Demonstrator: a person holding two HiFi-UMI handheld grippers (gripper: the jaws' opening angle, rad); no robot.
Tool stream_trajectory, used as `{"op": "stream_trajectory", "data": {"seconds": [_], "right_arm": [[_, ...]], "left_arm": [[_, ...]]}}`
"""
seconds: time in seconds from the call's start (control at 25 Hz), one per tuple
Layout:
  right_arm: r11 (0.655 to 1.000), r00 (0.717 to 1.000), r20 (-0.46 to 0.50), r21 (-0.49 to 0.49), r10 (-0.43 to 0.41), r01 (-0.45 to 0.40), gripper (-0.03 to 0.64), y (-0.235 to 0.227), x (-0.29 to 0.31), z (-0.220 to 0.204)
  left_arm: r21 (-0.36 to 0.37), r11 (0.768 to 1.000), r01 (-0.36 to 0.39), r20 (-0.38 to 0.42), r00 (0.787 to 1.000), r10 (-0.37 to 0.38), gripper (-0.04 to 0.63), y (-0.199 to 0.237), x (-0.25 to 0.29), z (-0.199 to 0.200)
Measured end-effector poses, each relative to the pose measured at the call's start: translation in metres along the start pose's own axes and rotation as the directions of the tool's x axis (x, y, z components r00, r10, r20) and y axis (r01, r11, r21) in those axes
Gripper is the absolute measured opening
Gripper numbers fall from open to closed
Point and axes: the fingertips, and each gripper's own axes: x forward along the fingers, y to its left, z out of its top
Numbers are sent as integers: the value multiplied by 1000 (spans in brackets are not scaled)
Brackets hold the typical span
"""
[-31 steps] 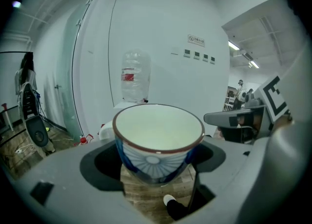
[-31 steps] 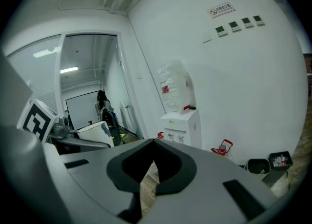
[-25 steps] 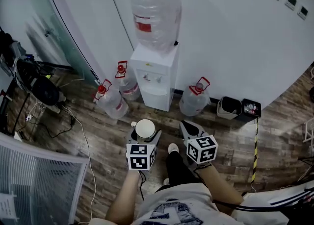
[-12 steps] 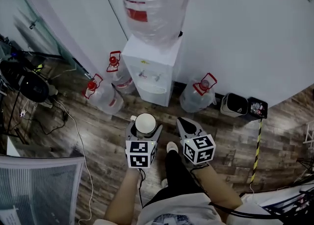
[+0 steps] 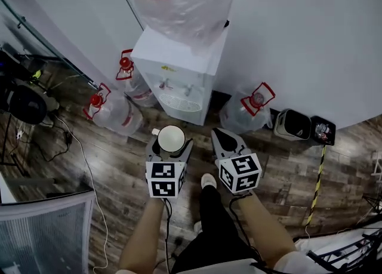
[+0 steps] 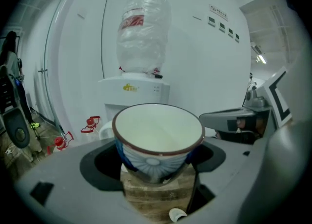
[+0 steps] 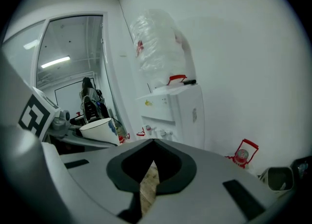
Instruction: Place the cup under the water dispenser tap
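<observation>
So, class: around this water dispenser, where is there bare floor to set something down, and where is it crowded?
Free: the floorboards in front of the water dispenser, between the left jugs and the right jug; also the floor on the near side of the bins. Crowded: left of the dispenser, with jugs and cables; right, jug and bins along the wall.

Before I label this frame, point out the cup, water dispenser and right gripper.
cup (image 5: 171, 138): head view, white inside.
water dispenser (image 5: 173, 58): head view, white top panel.
right gripper (image 7: 153, 142): right gripper view, where jaw tips meet.
</observation>
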Motion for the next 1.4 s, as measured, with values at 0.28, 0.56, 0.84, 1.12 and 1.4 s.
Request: {"op": "stream_trajectory", "data": {"seconds": [0.28, 0.56, 0.84, 1.12, 1.4], "right_arm": [[999, 1000, 11, 38, 19, -20, 20, -33, 53, -45], [1000, 1000, -4, 17, 12, -12, 20, -62, 96, -84], [1000, 1000, -26, -5, 11, -11, 20, -85, 136, -118], [1000, 999, -25, -8, 24, -24, 20, -98, 161, -137], [999, 998, -43, -19, 42, -43, 20, -102, 177, -155]], "left_arm": [[13, 1000, 7, -11, 1000, -7, 437, 20, 67, -33], [15, 1000, 8, -25, 1000, -7, 437, 25, 132, -63], [-4, 1000, 2, -19, 1000, -2, 437, 37, 185, -82], [-18, 1000, -8, -13, 1000, 8, 437, 53, 228, -99], [-4, 1000, -9, -15, 1000, 9, 437, 66, 263, -112]]}}
